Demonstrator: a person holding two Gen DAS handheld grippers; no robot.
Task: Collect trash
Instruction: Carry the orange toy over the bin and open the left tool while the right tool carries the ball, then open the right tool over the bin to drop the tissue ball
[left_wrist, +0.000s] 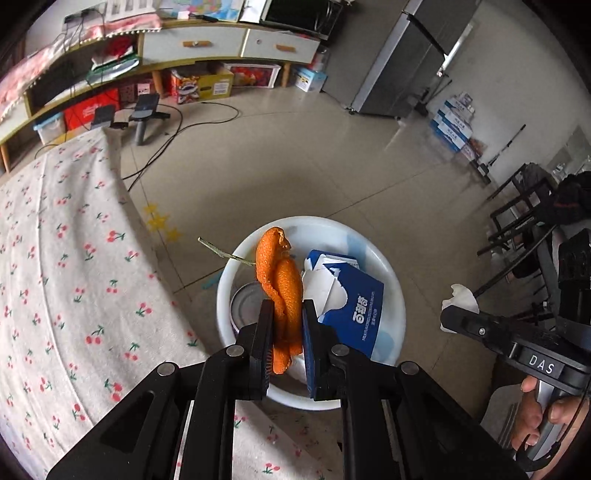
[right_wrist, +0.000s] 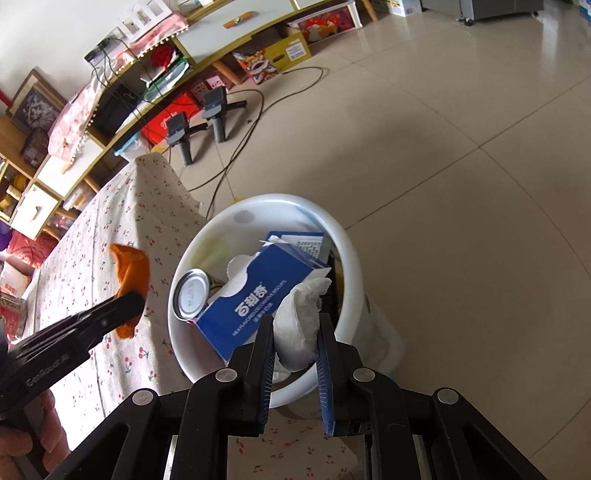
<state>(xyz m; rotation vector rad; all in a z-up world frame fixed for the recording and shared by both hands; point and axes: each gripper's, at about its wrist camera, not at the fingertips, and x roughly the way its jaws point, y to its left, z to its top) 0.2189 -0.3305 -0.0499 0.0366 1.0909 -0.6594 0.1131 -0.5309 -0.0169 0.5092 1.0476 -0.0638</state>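
Observation:
A white bin (left_wrist: 397, 295) (right_wrist: 347, 258) stands on the floor beside the table. It holds a blue and white carton (left_wrist: 354, 302) (right_wrist: 258, 295) and a tin can (left_wrist: 247, 302) (right_wrist: 192, 295). My left gripper (left_wrist: 288, 314) is shut on an orange peel (left_wrist: 280, 280) and holds it over the bin's near rim; the peel also shows in the right wrist view (right_wrist: 131, 269). My right gripper (right_wrist: 295, 325) is shut on a crumpled white tissue (right_wrist: 299, 321) above the bin. In the left wrist view the right gripper (left_wrist: 448, 319) and tissue (left_wrist: 460, 297) sit to the right of the bin.
The table (left_wrist: 55, 277) (right_wrist: 110, 229) with a cherry-print cloth lies left of the bin. Cables (left_wrist: 166, 144) and two small stands (right_wrist: 214, 110) are on the tiled floor behind. A low cabinet (left_wrist: 207, 44) lines the wall. Dark chairs (left_wrist: 524, 206) stand at right.

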